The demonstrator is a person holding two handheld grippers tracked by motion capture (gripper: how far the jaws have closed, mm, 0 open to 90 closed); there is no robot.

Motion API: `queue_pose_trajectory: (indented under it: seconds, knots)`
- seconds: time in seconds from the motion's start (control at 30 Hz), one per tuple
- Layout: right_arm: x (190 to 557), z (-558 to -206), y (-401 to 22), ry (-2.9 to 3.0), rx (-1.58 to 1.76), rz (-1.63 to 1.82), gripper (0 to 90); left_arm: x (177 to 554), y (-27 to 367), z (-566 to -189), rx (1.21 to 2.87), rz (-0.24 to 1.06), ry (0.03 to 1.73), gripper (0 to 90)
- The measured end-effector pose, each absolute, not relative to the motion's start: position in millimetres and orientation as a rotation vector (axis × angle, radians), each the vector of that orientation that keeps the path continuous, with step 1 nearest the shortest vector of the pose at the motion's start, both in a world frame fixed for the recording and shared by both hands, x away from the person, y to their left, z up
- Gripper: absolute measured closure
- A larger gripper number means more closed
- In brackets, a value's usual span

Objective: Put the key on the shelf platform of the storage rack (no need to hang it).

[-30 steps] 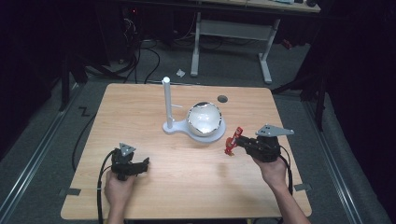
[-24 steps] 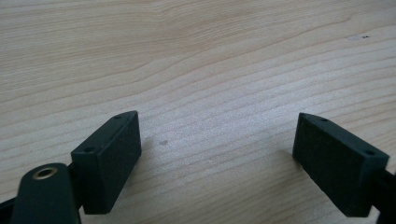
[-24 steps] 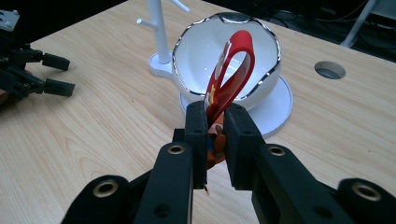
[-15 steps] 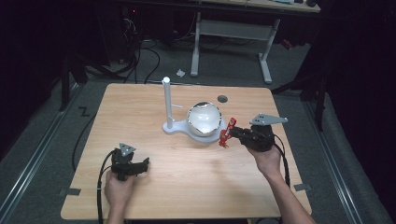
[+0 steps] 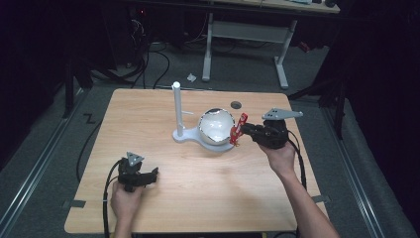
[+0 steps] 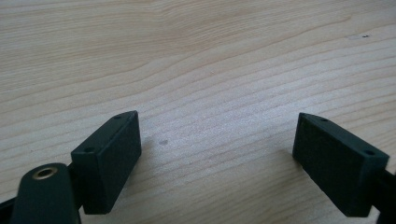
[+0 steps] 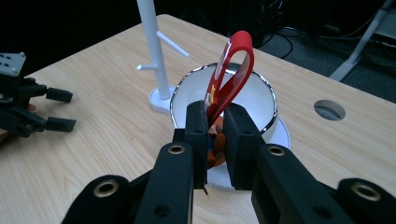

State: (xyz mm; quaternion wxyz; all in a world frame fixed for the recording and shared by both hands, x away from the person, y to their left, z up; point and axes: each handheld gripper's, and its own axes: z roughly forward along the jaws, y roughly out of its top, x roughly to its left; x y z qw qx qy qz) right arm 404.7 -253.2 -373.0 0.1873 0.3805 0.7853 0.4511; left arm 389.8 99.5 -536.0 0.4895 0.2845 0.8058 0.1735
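Observation:
My right gripper [image 5: 241, 130] [image 7: 215, 122] is shut on a red strap loop [image 7: 233, 70] [image 5: 238, 127] with a small orange piece hanging below the pads. It holds the loop upright just above the right rim of a white bowl [image 5: 216, 125] [image 7: 254, 93] with a shiny edge. A white stand [image 5: 177, 109] [image 7: 152, 46] with short pegs rises beside the bowl on the same white base. My left gripper [image 5: 154, 174] [image 6: 217, 154] rests low over the bare wood near the front left, jaws wide open with nothing between them.
The wooden table [image 5: 148, 124] has a round cable hole [image 5: 236, 104] behind the bowl. Its front and right edges lie close to both hands. A desk frame [image 5: 245, 29] and cables stand on the dark floor beyond the far edge.
My right gripper has carried the red loop leftward and up, from the table's right side to the bowl's rim. The left gripper has stayed put.

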Motion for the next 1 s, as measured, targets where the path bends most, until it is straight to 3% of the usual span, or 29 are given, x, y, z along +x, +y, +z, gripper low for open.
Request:
queue_pose_trajectory:
  seconds: [0.67,1.0]
  knots:
    - [438.4,-365.4,-232.2,2.171,1.106,1.279,81.3,390.7,98.9,-536.6,0.696,0.431,1.957,15.7]
    - [458.2,-385.9,-218.5,2.202,1.148,1.213,81.2,390.3,98.6,-536.5,0.695,0.428,1.957,15.7]
